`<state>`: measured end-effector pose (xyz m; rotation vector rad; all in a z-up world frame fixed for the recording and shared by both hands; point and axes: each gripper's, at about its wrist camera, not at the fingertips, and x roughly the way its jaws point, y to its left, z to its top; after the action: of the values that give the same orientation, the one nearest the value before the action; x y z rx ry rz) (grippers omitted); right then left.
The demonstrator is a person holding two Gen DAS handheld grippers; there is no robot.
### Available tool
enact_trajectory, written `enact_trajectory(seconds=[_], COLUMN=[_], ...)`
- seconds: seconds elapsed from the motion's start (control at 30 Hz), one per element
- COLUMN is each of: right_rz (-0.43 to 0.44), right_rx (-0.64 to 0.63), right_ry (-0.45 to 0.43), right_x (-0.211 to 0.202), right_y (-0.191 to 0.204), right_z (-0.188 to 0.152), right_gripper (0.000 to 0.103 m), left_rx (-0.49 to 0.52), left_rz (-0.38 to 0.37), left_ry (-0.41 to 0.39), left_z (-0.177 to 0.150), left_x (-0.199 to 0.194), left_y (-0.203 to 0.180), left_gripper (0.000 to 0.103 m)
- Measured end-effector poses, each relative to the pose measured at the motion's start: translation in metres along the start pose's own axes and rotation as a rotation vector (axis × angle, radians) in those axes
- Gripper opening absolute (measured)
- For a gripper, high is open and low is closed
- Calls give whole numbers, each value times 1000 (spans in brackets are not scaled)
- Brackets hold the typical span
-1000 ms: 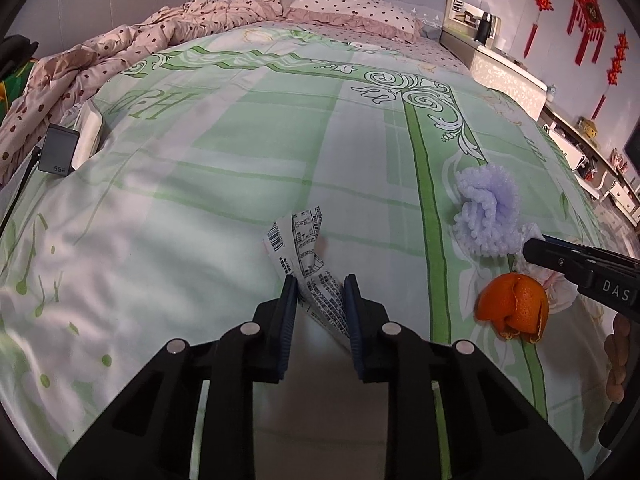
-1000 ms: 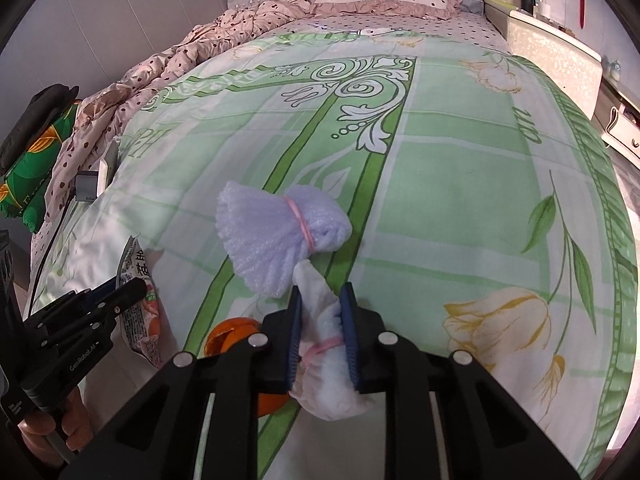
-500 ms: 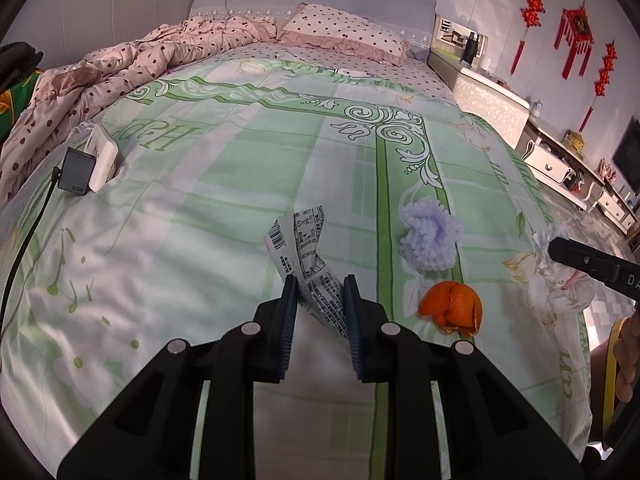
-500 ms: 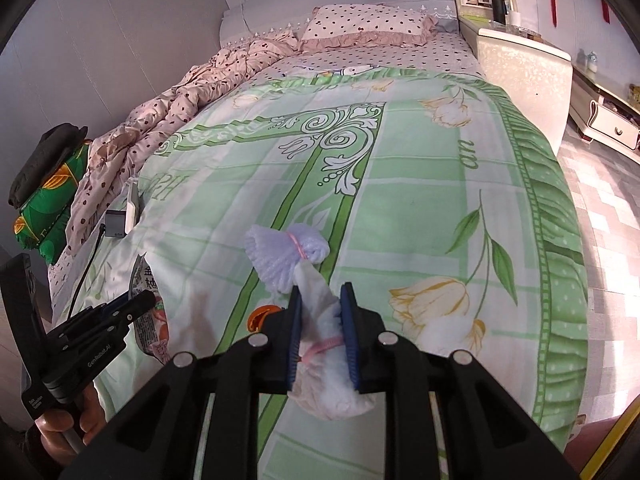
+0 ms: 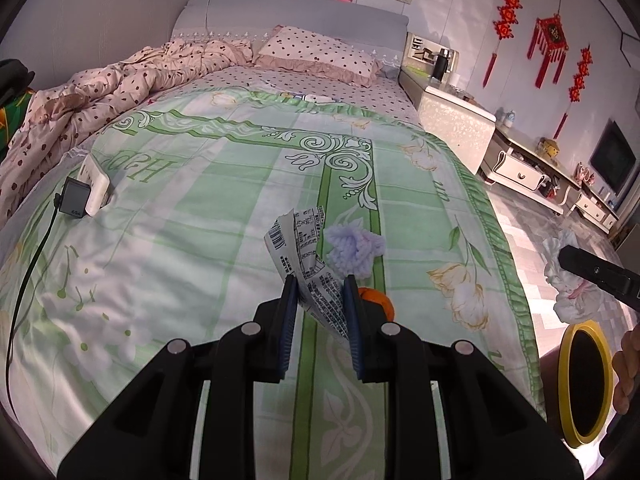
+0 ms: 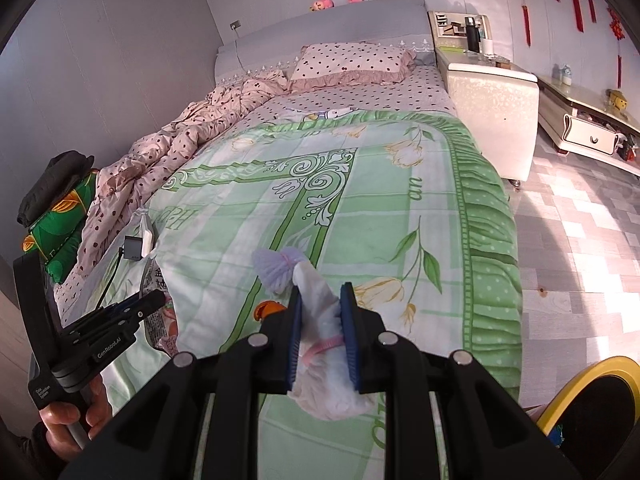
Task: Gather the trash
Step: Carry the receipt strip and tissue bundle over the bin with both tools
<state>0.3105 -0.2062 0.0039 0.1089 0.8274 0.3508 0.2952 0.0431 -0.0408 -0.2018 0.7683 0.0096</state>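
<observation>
My left gripper (image 5: 319,280) is shut on a crumpled printed wrapper (image 5: 303,252) and holds it above the green bedspread; it also shows in the right wrist view (image 6: 158,300). My right gripper (image 6: 322,292) is shut on a white foam net with a pink band (image 6: 324,344), seen too in the left wrist view (image 5: 568,280). A lilac foam net (image 5: 354,250) and an orange peel (image 5: 378,300) lie on the bed; both show in the right wrist view, the net (image 6: 276,266) and the peel (image 6: 266,309). A yellow-rimmed bin (image 5: 584,376) stands on the floor at the bed's foot, also seen in the right wrist view (image 6: 576,384).
A charger block and white pack (image 5: 86,192) with a cable lie at the bed's left edge. A rumpled dotted quilt (image 5: 92,96) and pillow (image 5: 320,54) are at the head. A white nightstand (image 6: 490,92) and low cabinet (image 5: 528,164) stand on the right of the tiled floor.
Both grippers have lifted and pulled back from the bed with their items. The right one has swung right toward the floor, and the bin has come into view.
</observation>
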Motion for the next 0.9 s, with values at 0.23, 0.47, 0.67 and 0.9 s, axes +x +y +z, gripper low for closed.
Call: enact_trajectory(seconds=[0.23,0.47,0.67,0.9], right_rz=[-19,-48,-86,-135], right_rx=[50,103,151,204], right_ry=[-45,-88,-130,-167], right_x=[-43,-84,-120,-159], right_y=[-27,-64,-101,-142], right_z=[-5,-15,-25,-42], right_gripper=[18,18,18,18], left_rx=[19,68,132,201], left_rz=[-47,-121,-194,-264], left_ry=[2,7,10,23], left_z=[2,-1,-7,-18], left_x=[-19,-33,-43,-50], left_y=[-40,-95,-153,-217], left_gripper=[22,22,22,22])
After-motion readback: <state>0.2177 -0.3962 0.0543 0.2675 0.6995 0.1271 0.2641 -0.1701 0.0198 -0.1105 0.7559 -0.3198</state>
